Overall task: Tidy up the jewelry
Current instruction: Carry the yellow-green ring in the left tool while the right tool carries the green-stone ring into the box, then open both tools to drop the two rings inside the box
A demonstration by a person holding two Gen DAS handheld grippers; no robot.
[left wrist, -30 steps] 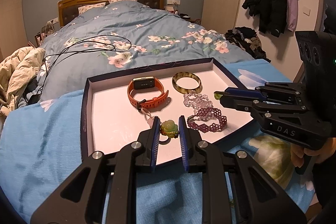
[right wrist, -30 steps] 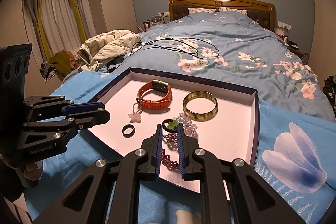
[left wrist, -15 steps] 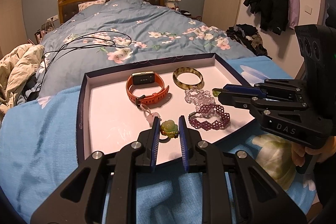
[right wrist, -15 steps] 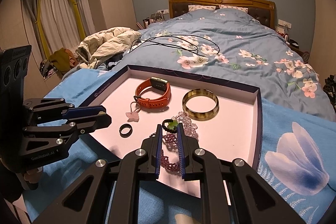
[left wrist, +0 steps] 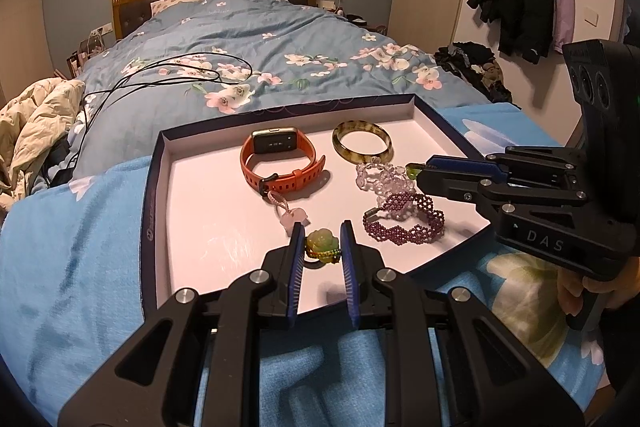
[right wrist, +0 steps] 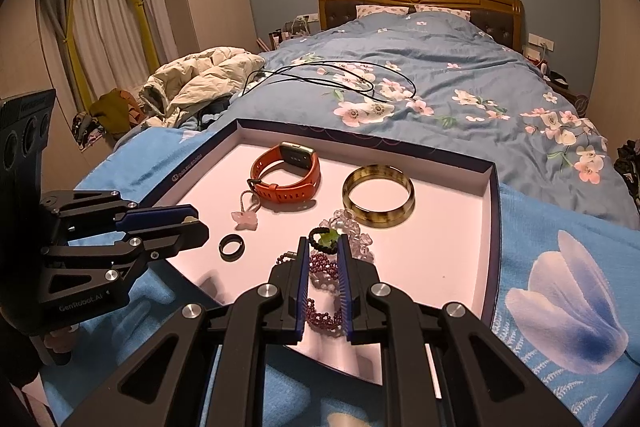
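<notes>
- Your left tool grips the green jade charm; your right tool pinches the green leaf pendant.
- Next, set each down in bare tray space.

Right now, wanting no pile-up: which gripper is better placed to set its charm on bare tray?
Left gripper: jaws shut on the green pendant beside bare tray floor; the right gripper hangs over the purple bracelet.
</notes>
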